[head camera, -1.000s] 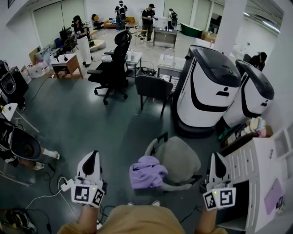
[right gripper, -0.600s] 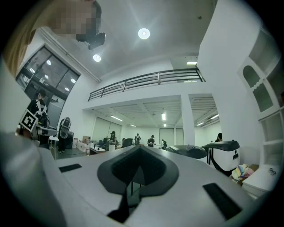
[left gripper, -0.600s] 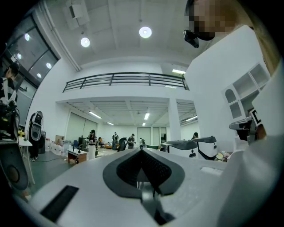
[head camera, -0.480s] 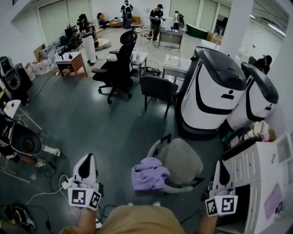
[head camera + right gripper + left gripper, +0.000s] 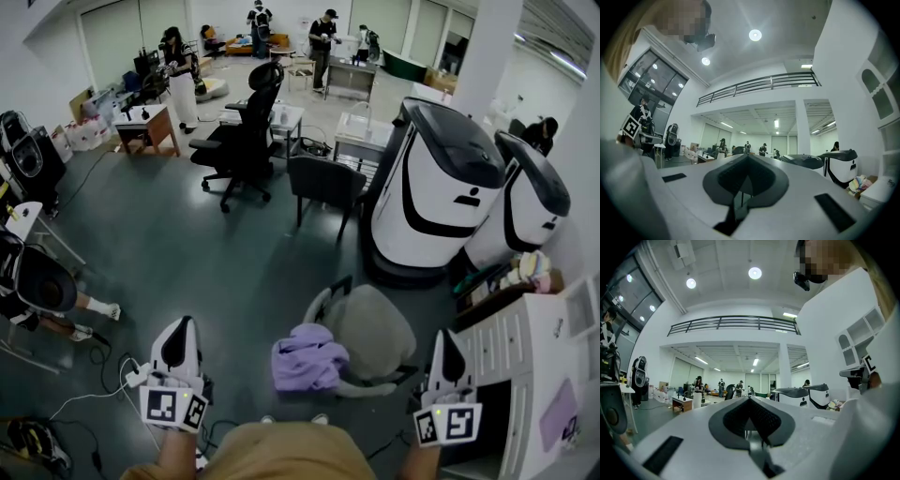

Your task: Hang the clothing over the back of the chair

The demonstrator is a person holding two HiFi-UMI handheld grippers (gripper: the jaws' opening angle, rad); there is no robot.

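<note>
A pale beige padded chair (image 5: 373, 330) with grey armrests stands on the dark floor just ahead of the person. The lavender piece of clothing (image 5: 307, 357) lies bunched in a heap on that chair, at the edge nearer the left gripper; whether it rests on the seat or against the back cannot be told.

The left gripper (image 5: 181, 326) (image 5: 750, 401) is held to the left of the chair, apart from it, its jaws pressed together with nothing between them. The right gripper (image 5: 444, 336) (image 5: 749, 159) is held at the chair's right, close beside it, its jaws likewise pressed together and empty.

Beyond the chair stand two large white-and-black rounded machines (image 5: 436, 178). A white drawer cabinet (image 5: 511, 342) stands to the chair's right. Farther past the chair are a dark straight-backed chair (image 5: 323, 183) and a black office chair (image 5: 239, 141).
</note>
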